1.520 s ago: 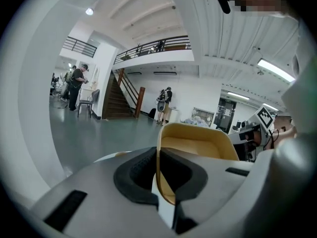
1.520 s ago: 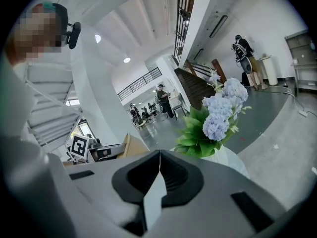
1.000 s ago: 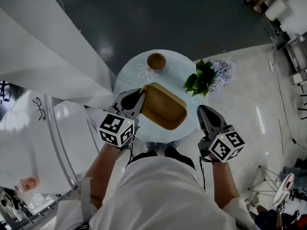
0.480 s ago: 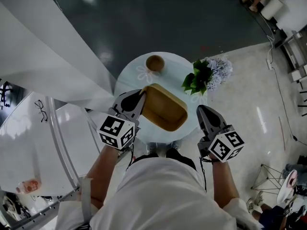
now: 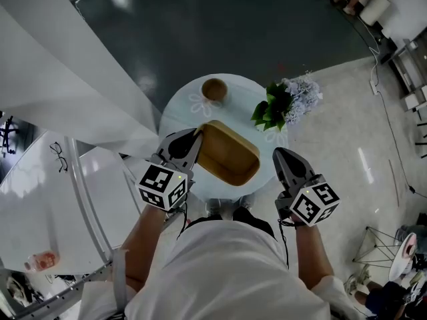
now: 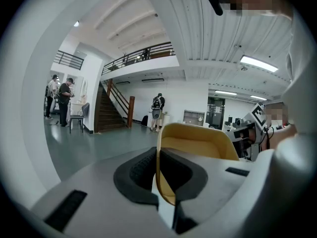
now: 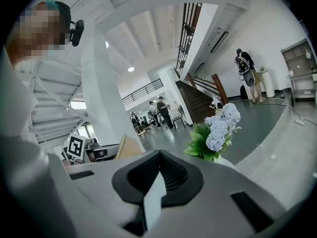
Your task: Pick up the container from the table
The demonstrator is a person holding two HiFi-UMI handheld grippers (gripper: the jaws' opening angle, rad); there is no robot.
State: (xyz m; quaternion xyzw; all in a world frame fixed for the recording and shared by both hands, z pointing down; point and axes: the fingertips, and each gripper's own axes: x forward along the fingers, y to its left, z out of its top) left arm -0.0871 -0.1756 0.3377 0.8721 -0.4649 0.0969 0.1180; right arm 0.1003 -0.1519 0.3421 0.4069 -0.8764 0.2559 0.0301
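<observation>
1. Left claw (image 6: pixel 158 182): jaws nearly together and clamped on the thin near wall of the container (image 6: pixel 198 143). One dark ribbed pad sits outside the wall, the other inside.
2. Head view: the left claw (image 5: pixel 193 139) meets the container (image 5: pixel 230 153) at its left end, just left of frame centre. The marker cube is lower left of it, with a bare forearm behind.
3. Container: tan, wooden-looking oblong tray with rounded corners, hollow side up. It runs diagonally from the left claw toward lower right, over the near part of the surface (image 5: pixel 180 112). Cannot tell whether its base rests on the surface or is clear of it.
4. Right claw (image 7: pixel 158 177): jaws together, nothing between the pads. In the head view the right claw (image 5: pixel 283 155) is right of the container, near it but apart.
5. Surface: round and pale, mid-frame.
6. Small brown bowl (image 5: pixel 214 89): toward the far edge of the surface, above the container.
7. Flowers (image 5: pixel 287 103): leafy bunch with pale blue blooms at the right edge of the surface. They also show ahead of the right claw in the right gripper view (image 7: pixel 215 133).
</observation>
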